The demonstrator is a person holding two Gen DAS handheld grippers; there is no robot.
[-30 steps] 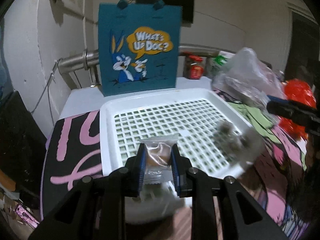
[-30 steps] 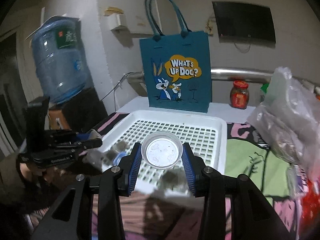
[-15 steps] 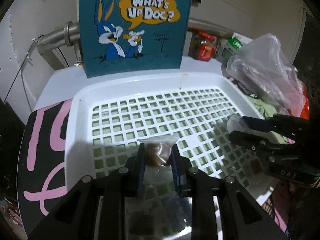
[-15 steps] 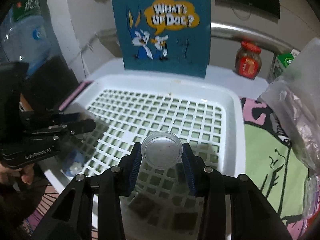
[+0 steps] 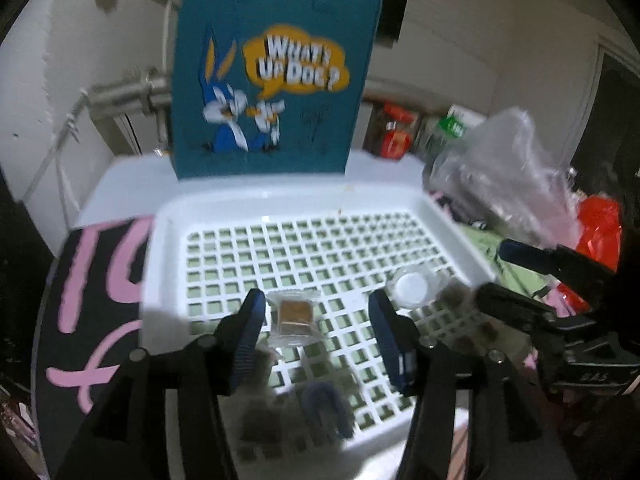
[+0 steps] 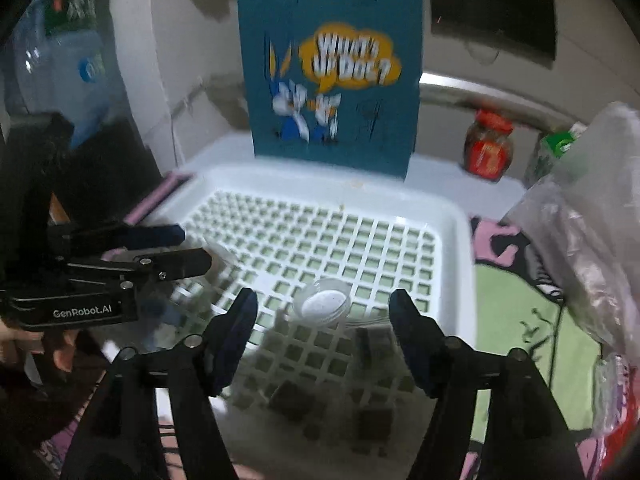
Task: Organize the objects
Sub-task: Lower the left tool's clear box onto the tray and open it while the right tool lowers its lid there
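A white gridded tray (image 5: 160, 264) lies ahead in both views. A small clear packet with a brown square inside (image 5: 294, 314) rests on its grid between the fingers of my left gripper (image 5: 316, 320). Those jaws are opening and the pads stand clear of the packet. A round clear dish with white contents (image 6: 322, 304) sits on the tray (image 6: 460, 264) between the fingers of my right gripper (image 6: 324, 316), whose jaws are also opening and do not touch it. The dish (image 5: 412, 286) and right gripper (image 5: 532, 276) show at the left view's right side. The left gripper (image 6: 168, 246) shows at the right view's left.
A teal cartoon tote bag (image 5: 276, 80) stands behind the tray. A red-lidded jar (image 6: 488, 148), a green carton (image 6: 560, 148) and a crumpled clear plastic bag (image 6: 580, 220) are at the back right. A blue water jug (image 6: 68, 64) stands at left. A hand (image 6: 60, 356) holds the left gripper.
Both grippers have opened. The packet has left the left jaws and the round dish the right jaws; both now lie on the tray grid. Both cameras have drawn back a little.
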